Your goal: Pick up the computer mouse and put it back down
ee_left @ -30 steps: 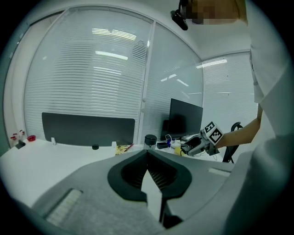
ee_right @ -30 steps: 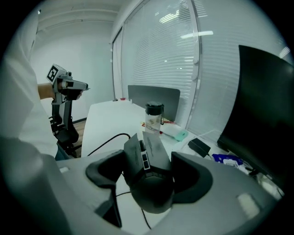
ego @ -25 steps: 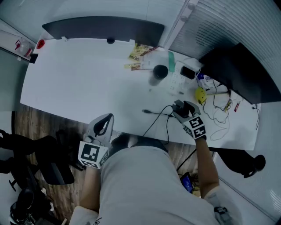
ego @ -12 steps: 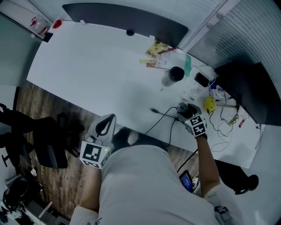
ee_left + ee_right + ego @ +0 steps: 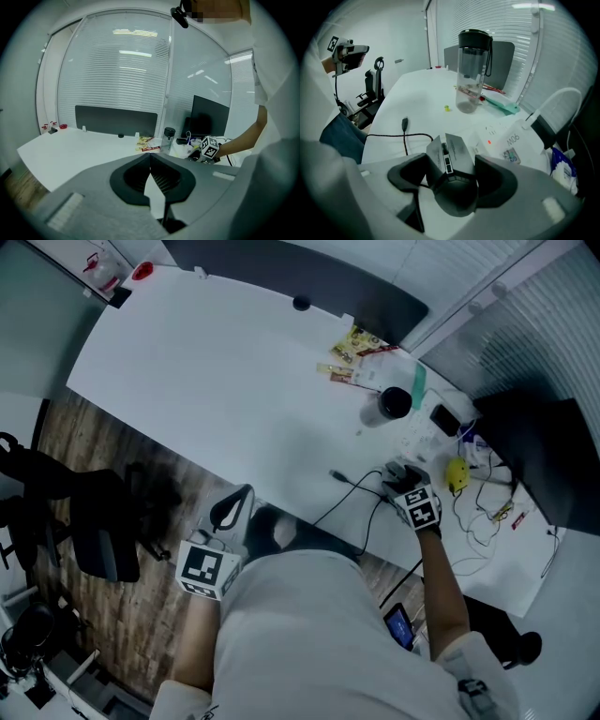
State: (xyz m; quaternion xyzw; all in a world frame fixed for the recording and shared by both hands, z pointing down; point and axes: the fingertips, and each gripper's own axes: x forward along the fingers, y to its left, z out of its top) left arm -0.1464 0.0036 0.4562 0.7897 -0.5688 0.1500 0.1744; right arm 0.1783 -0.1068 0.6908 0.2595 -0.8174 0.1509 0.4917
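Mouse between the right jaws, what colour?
Dark grey, angular computer mouse; clearest in right gripper view.

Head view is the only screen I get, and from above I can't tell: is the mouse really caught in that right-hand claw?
Observer: Yes. The right gripper view shows the computer mouse between the jaws of the right gripper, with a pad against each of its sides.
Operator: And on the left side?
Observer: The left gripper is shut, its pads meeting with nothing between them.
Operator: Is anything lit up near the mouse?
Observer: A small red light glows on the white power strip just beyond it.
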